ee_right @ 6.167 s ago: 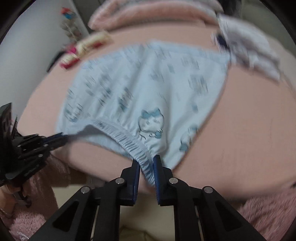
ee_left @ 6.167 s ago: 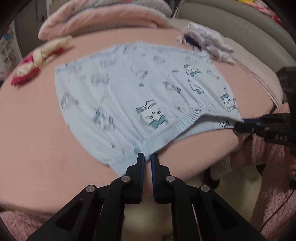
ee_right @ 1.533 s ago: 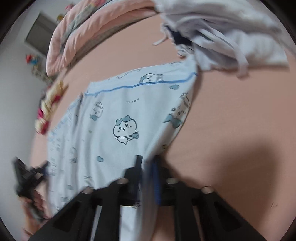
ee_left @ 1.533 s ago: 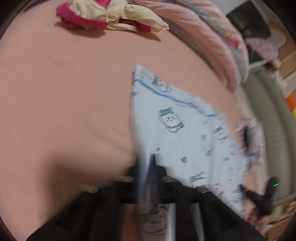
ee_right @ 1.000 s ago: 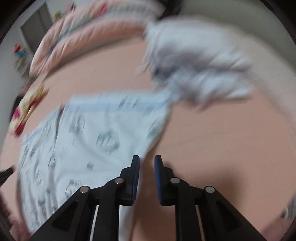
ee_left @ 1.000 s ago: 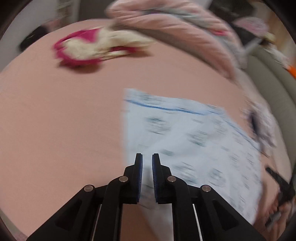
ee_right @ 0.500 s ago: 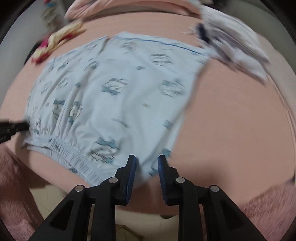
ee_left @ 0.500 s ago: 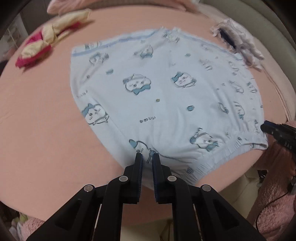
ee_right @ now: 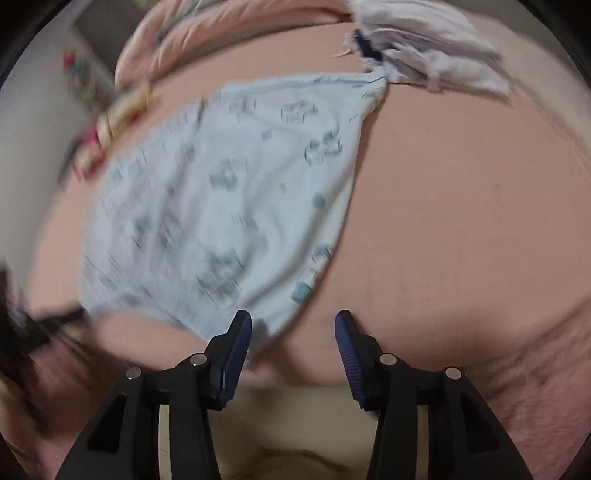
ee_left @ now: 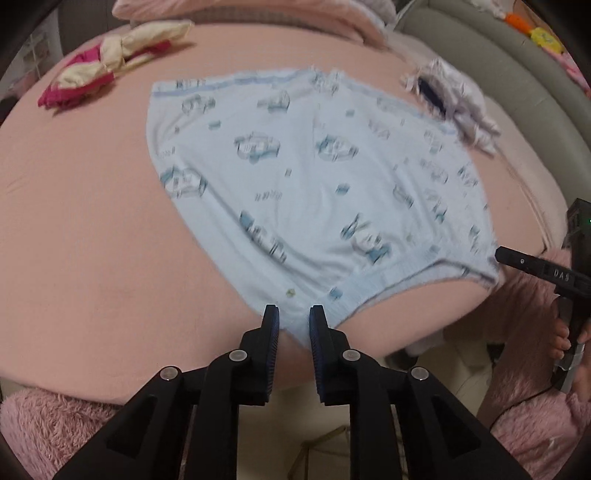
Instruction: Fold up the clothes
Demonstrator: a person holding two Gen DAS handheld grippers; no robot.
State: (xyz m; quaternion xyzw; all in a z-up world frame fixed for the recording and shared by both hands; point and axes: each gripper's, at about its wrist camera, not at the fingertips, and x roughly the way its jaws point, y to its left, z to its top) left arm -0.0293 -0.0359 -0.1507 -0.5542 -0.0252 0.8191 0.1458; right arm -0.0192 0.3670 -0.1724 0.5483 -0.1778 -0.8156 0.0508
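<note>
Left wrist view, near field: the left gripper hangs over the bed's near edge, jaws parting slightly, with the corner of the waistband of the light blue shorts lying in the narrow gap between them; the pads look just off the cloth, so the corner reads as released. Right wrist view, near field: the right gripper has its jaws spreading wide, and the other waistband corner of the shorts lies just beside the left pad, not pinched.

Risk 1: the waistband sits at the very lip of the bed, so a nudge from either gripper could drag the corner over the edge and undo the flat lay. Risk 2: if either pair of jaws closes on 1 layer only, the next fold would probably peel the shorts apart and wrinkle them.

Mid field: the shorts lie spread flat, printed side up, waistband toward the person. Bare sheet to the left and right of the shorts gives open room for a sideways fold.

Far field: a white garment pile touches the far right hem corner, and a red and cream bundle lies well apart at far left. A fold carried toward the pile could snag it. Pink bedding bounds the far side.
</note>
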